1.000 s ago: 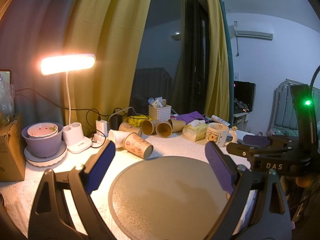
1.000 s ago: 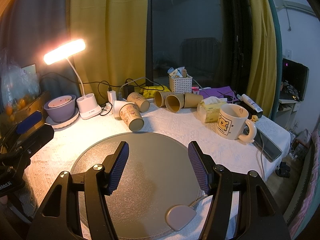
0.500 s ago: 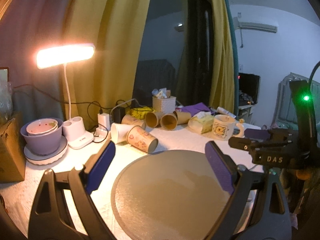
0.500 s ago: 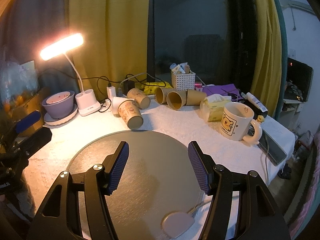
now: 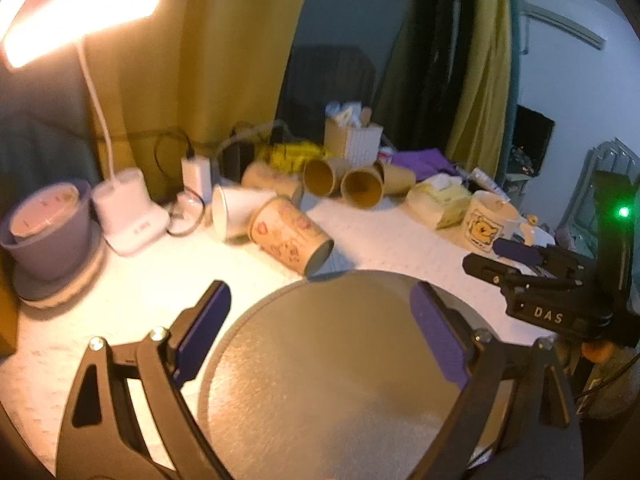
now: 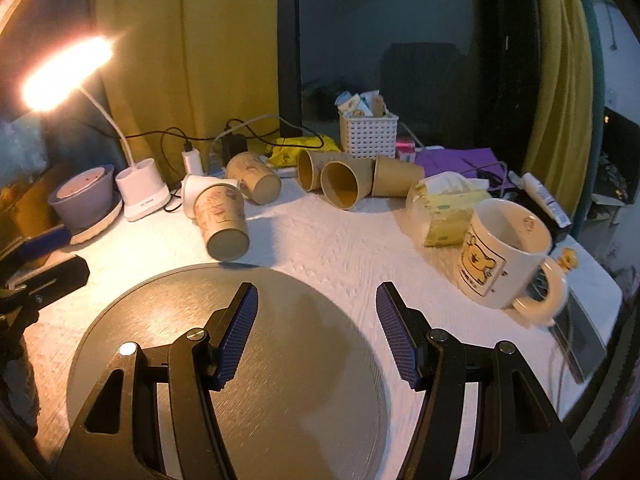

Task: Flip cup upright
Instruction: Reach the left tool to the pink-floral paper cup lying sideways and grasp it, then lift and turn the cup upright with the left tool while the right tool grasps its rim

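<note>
So the left gripper (image 5: 320, 328) has been swung in closer over the last second, and the printed paper cup (image 5: 290, 240) is now seen much nearer in its view, lying on its side just past the far edge of the round grey mat (image 6: 240, 360), base end pointed toward the mat. The desk lamp (image 5: 80, 8) has also slid up to the top corner of the left view, so some tilt downward is suggested. Both sets of fingers are spread wide with nothing held, the right gripper (image 6: 316, 332) included, and it's barely been shifted. Nothing on the desk (image 6: 340, 248) has been touched; the other tipped cups (image 6: 340, 184) and the bear mug (image 6: 504, 252) are where they were. Looks like only the approach has been started, probably with the left side, and the actual grab and flip are still to be done.
</note>
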